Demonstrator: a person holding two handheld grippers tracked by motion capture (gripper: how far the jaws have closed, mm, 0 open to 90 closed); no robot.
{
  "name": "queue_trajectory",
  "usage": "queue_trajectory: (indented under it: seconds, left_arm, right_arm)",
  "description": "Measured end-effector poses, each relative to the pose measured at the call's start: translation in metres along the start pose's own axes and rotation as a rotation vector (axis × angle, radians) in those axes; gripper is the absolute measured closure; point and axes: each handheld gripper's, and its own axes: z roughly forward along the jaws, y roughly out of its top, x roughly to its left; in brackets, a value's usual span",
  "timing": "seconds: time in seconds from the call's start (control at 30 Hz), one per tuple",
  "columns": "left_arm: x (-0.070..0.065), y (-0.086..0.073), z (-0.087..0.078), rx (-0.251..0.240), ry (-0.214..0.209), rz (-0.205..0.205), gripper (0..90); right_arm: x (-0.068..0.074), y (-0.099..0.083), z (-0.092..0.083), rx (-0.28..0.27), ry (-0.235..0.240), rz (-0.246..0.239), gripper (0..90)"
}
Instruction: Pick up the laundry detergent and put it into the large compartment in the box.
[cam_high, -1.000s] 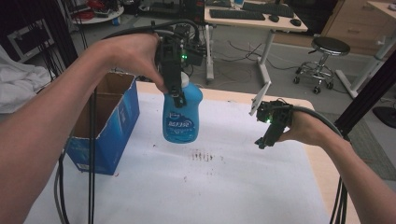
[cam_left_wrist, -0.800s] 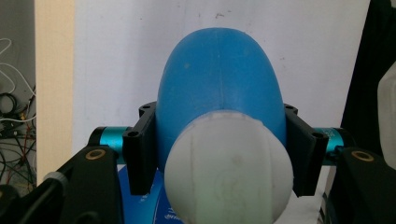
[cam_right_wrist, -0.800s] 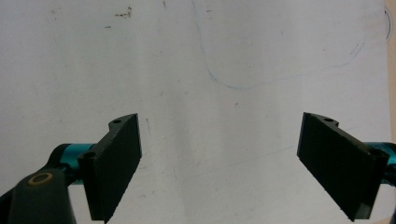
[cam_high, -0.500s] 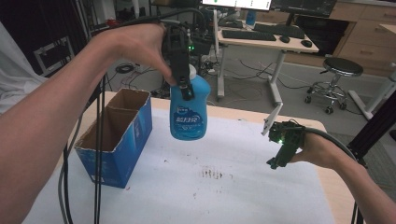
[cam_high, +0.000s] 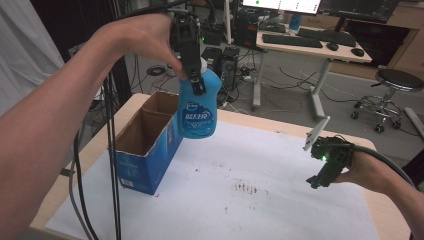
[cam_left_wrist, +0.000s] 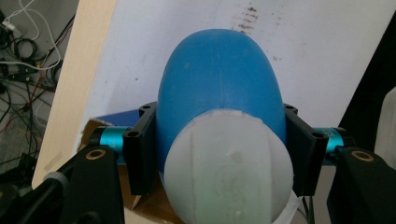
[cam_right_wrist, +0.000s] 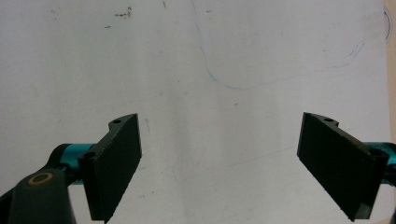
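Blue soap bottle (cam_high: 198, 102) hangs in the air above the open cardboard box (cam_high: 145, 148), left gripper (cam_high: 192, 67) squeezing its neck, ready to drop in. Right gripper (cam_high: 325, 170) rests on the table, jaws wide apart and holding nothing.

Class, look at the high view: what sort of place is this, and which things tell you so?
Probably an office or computer lab. Behind the table stand a desk with a keyboard, a stool on wheels, and loose cables across the floor.

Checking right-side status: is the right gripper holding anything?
No, the right gripper has its jaws wide apart over bare white table cover.
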Motion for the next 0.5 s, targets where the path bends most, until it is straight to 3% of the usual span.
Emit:
queue_trajectory:
  seconds: [0.2, 0.5]
  left_arm:
    - [0.008, -0.027, -0.016, -0.008, 0.028, -0.084, 38.4]
    - [0.019, -0.064, -0.020, 0.052, 0.062, -0.180, 38.4]
  right_arm:
    - [-0.001, -0.002, 0.000, 0.001, -0.001, -0.009, 13.0]
    - [0.000, 0.000, 0.002, 0.006, 0.003, -0.018, 13.0]
